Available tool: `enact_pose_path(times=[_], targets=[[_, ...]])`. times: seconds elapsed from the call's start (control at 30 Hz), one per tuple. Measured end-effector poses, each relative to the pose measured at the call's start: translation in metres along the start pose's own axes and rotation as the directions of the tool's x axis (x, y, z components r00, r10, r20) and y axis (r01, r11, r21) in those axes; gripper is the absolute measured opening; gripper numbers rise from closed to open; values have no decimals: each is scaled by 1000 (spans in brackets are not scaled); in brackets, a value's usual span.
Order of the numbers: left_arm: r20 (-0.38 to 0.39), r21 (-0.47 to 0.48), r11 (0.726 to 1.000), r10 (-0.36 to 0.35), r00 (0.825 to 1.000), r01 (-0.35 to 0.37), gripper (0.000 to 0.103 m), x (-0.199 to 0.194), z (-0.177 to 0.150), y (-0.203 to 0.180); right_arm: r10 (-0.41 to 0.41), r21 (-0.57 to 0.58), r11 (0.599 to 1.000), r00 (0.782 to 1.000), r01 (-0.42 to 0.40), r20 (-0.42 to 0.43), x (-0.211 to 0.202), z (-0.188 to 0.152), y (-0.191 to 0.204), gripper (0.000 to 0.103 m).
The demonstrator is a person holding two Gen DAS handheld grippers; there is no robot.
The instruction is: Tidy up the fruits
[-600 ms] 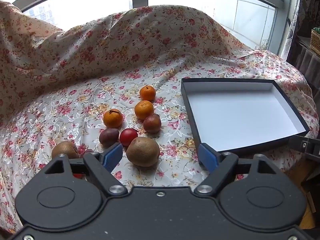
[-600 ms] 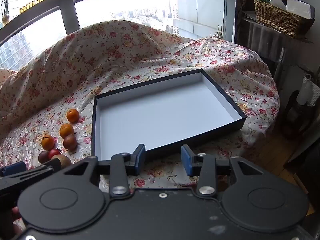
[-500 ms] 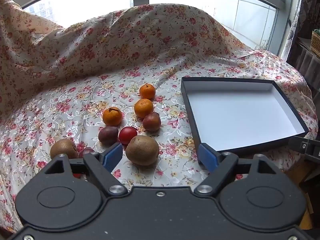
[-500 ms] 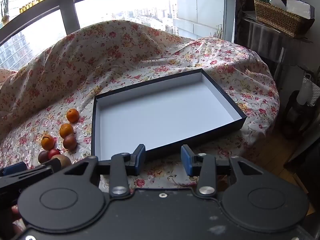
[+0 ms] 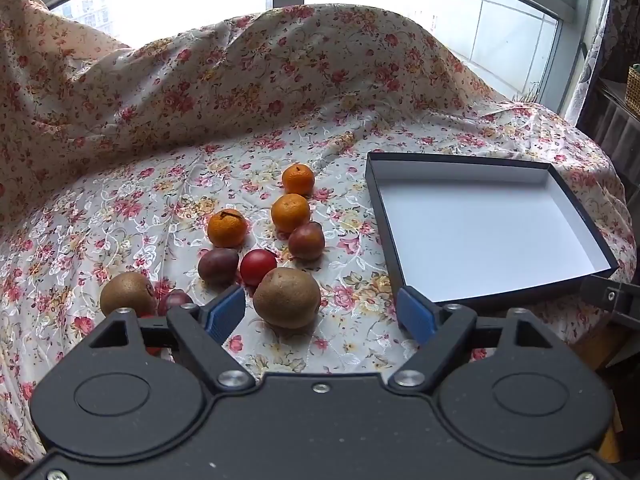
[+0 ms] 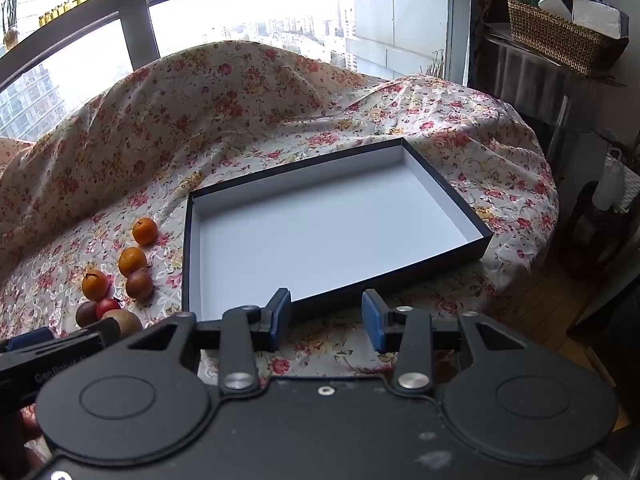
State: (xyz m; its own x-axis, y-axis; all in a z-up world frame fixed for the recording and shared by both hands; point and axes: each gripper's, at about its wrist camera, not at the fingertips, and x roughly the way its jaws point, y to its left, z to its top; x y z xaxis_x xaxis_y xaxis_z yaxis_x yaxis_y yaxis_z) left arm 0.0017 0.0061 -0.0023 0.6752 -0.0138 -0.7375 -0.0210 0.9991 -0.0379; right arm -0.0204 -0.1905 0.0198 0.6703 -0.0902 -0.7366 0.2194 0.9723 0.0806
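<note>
The left gripper (image 5: 320, 312), jaws spread wide and empty, has crept slightly closer to the nearest brown fruit (image 5: 287, 297), which now sits between its fingertips' line. Beyond lie the other fruits, then the empty tray (image 5: 576, 216) to the right. The right gripper (image 6: 326, 318) hangs unchanged, parted and empty, before the tray's near wall, so sorting looks about to begin.

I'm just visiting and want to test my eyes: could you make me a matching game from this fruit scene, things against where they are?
Things:
1. left tongs
2. right tongs
3. box
4. red fruit

Places or states:
A. nothing inside
B. open, around the big brown fruit
C. open, at the box's near edge
D. between a purple fruit and the big brown fruit

Pairs: 1-B, 2-C, 3-A, 4-D
</note>
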Motion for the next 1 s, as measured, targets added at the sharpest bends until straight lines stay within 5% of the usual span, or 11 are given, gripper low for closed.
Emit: enact_pose_path(times=[1.0], targets=[[1, 7, 1000, 1, 1000, -1, 84, 0, 1, -1, -4, 4, 1000, 1000, 4, 3, -1, 0, 0, 42]])
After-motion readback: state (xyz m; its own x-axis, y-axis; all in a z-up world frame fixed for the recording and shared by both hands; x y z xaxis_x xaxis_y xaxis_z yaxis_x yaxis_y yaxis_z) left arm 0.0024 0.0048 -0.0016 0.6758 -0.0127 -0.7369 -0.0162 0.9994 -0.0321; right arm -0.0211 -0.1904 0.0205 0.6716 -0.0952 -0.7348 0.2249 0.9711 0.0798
